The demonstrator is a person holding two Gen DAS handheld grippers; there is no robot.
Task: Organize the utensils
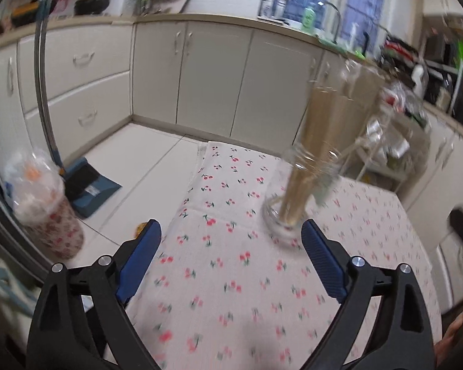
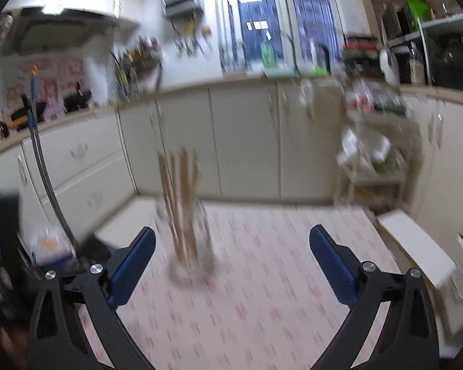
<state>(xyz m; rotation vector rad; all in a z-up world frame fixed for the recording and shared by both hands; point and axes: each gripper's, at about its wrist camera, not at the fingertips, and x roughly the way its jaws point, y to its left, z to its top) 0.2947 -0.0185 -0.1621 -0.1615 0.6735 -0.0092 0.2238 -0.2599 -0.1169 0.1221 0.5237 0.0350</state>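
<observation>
- Clear glass jar (image 1: 296,191) packed with wooden chopsticks (image 1: 327,135), standing on the cherry-print tablecloth (image 1: 231,277), toward the far side of the table.
- From the left gripper (image 1: 231,246): jar ahead and off to the right, base just beyond the right blue pad, not between the pads. Looks like the nearer one, judging by how big the jar shows here.
- From the right gripper (image 2: 233,251): same jar ahead and to the left, just past the left pad, again outside the gap.
- Long axis of the sticks: roughly upright, tips fanning out above the rim. Tilt in the left view is probably just fisheye, hard to say.
- Both pairs of jaws spread wide, nothing pinched.
- Both grippers hovering low over the cloth, pointing forward toward the cabinets (image 1: 213,77). Heavy blur in both views, especially the right.
- White box (image 2: 416,246) at the table's right edge, well apart from the jar.
</observation>
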